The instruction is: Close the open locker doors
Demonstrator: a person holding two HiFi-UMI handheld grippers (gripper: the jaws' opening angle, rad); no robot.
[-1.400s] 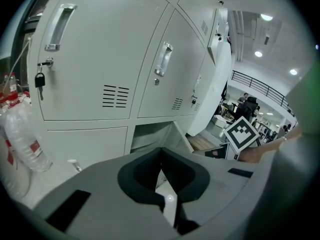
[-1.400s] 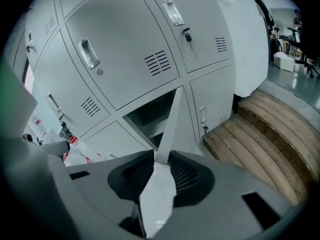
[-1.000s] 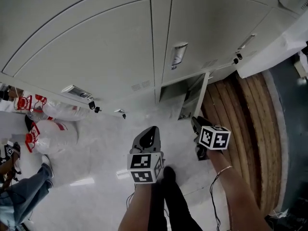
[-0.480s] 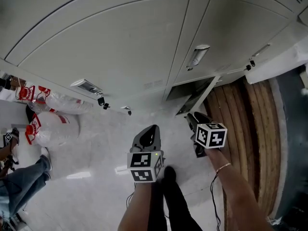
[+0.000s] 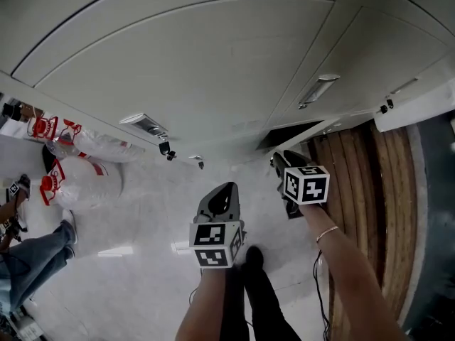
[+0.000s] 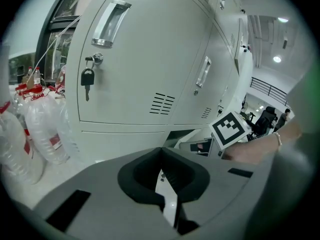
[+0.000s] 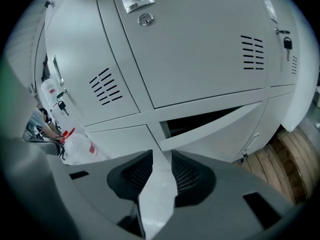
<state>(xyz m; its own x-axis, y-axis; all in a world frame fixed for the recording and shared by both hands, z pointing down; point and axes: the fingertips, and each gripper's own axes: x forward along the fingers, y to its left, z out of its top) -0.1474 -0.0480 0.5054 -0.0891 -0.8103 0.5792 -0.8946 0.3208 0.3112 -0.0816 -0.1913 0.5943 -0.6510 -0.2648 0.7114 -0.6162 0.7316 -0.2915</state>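
Note:
A low grey locker door (image 5: pixel 311 128) stands ajar, with only a thin dark slot (image 5: pixel 287 135) showing behind it. In the right gripper view the door (image 7: pixel 227 126) slants out from the opening (image 7: pixel 200 119), just ahead of the jaws. My right gripper (image 5: pixel 280 160) is close in front of that door; its jaws are closing with nothing between them (image 7: pixel 161 156). My left gripper (image 5: pixel 226 190) hangs lower, over the pale floor, shut and empty (image 6: pixel 161 151). The other locker doors in view are closed.
Packs of water bottles (image 5: pixel 79 183) lie on the floor at the left, beside a person's legs (image 5: pixel 28 268). Keys (image 5: pixel 165 150) hang from locker locks. Wooden planks (image 5: pixel 359 190) lie to the right of the lockers. My own legs (image 5: pixel 250 290) are below.
The low door has swung from well open to nearly shut. My right gripper has moved up and left towards the lockers. The left gripper has stayed in place.

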